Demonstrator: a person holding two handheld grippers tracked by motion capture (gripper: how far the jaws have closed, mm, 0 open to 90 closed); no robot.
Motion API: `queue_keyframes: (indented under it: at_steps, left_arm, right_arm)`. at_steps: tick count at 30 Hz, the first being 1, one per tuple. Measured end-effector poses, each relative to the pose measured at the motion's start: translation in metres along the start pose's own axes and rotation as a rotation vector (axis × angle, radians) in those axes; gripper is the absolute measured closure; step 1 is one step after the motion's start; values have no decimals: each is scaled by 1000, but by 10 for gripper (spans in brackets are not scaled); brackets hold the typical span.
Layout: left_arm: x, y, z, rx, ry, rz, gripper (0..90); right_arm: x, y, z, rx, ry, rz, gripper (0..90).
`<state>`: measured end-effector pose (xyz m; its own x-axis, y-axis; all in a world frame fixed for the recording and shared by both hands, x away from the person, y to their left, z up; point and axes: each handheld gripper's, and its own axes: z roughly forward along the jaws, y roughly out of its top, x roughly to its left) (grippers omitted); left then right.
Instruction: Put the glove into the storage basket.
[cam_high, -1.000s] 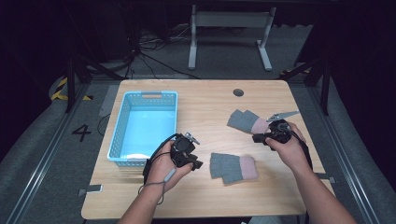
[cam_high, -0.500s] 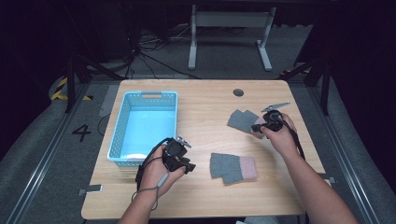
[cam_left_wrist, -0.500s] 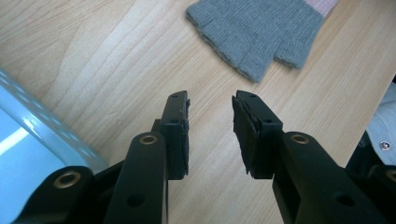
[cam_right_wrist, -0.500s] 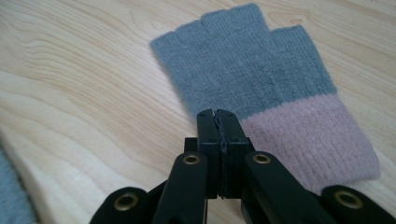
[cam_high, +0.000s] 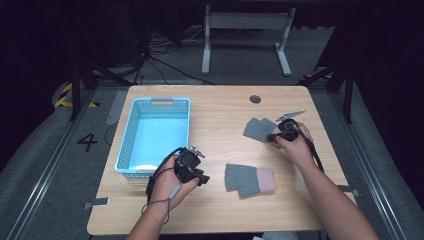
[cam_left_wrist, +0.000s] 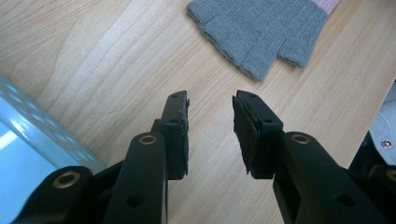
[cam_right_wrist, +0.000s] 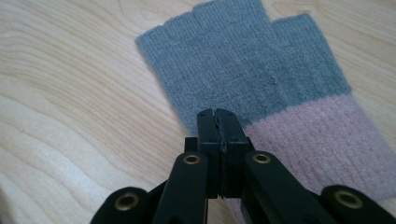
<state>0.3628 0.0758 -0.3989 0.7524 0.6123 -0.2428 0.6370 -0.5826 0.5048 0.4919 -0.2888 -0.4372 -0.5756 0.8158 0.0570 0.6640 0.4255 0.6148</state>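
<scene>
A light wooden table (cam_high: 220, 107) carries a blue basket (cam_high: 127, 145) on its left half, standing empty beside the left hand. Two grey fingerless gloves with pink cuffs lie flat on the wood, well apart from the basket. The near glove (cam_high: 249, 179) rests toward the front middle, just beyond the left gripper (cam_high: 202, 177), whose jaws stand spread with bare tabletop between them; in the left gripper view that glove (cam_left_wrist: 261, 28) lies ahead of the tips, untouched. The far glove (cam_high: 258, 129) lies on the right half of the table, its cuff under the right gripper (cam_high: 272, 137). In the right gripper view the right gripper (cam_right_wrist: 217, 113) has its jaws pressed together, tips at the edge of the far glove (cam_right_wrist: 252, 70) where grey meets pink; whether knit is pinched between them cannot be told.
</scene>
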Motion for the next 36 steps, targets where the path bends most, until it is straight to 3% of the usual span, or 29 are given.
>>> queue_keyframes:
  at_steps: [6,7,10,12,13,17,21,36]
  left_arm:
    - [-2,2,0,-6,-3,3,661]
    - [-2,3,-1,-8,-6,7,661]
    - [-2,3,-1,-11,-4,8,661]
    - [-1,4,-2,-15,-4,8,661]
    - [-1,4,-1,-12,-3,11,661]
    - [-3,4,-1,-12,-8,11,660]
    - [-1,4,-2,-15,-8,8,660]
    - [-3,5,-1,-13,-9,12,656]
  right_arm:
    - [7,-2,1,42,30,-18,900]
    - [12,-4,4,65,19,-51,900]
    - [16,-4,1,50,21,-64,900]
    - [19,1,-6,5,33,-57,900]
    - [20,6,-11,-15,16,-71,900]
    - [17,12,-11,-19,-7,-79,900]
    - [6,10,2,15,-29,-57,899]
    - [8,4,4,58,-4,-52,900]
